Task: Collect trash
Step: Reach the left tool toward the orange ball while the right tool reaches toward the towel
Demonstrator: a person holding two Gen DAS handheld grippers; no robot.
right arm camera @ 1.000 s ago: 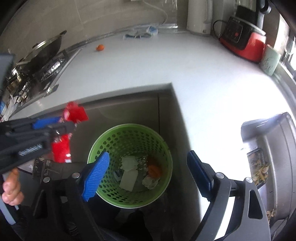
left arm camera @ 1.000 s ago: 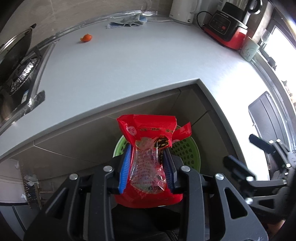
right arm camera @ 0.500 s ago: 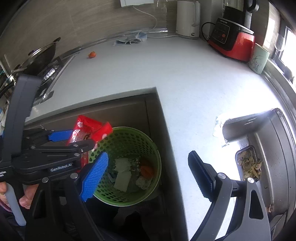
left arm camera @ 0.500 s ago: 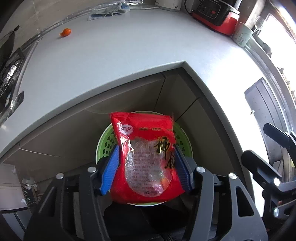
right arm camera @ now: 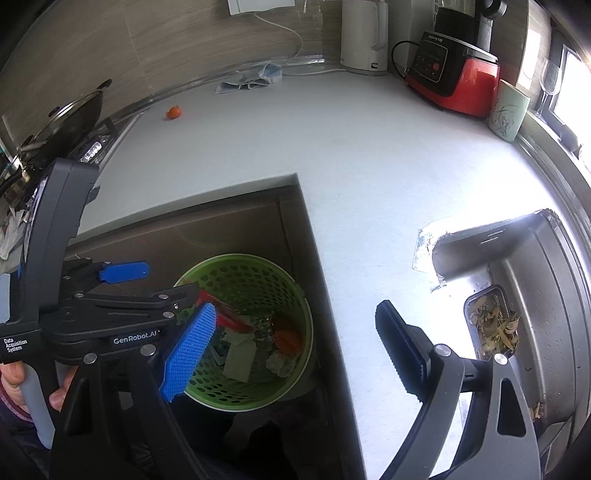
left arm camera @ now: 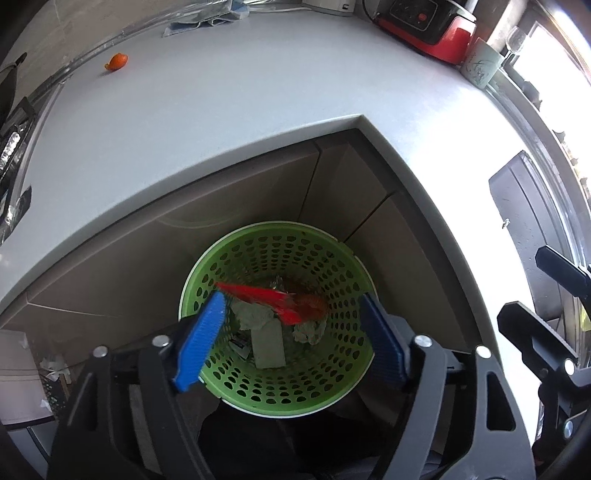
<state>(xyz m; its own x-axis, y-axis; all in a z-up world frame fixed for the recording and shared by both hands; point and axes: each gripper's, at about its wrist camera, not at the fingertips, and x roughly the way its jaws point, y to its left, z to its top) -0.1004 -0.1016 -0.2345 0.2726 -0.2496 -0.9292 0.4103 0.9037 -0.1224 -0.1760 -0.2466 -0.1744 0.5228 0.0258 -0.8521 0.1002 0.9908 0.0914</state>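
A green perforated trash basket stands on the floor in the counter's inner corner; it also shows in the right wrist view. A red snack bag lies inside it on paper scraps and crumpled trash, also seen in the right wrist view. My left gripper hangs open and empty right above the basket. My right gripper is open and empty, above the basket's right rim and the counter edge. A small orange peel lies far back on the counter.
A grey L-shaped countertop wraps around the basket. A crumpled blue-white wrapper, white kettle, red-black appliance and pale mug stand at the back. A stove with pan is left; a sink is right.
My left gripper opened wide and let go of the red snack bag, which dropped into the green basket. The right gripper stayed open and drew back a little higher.
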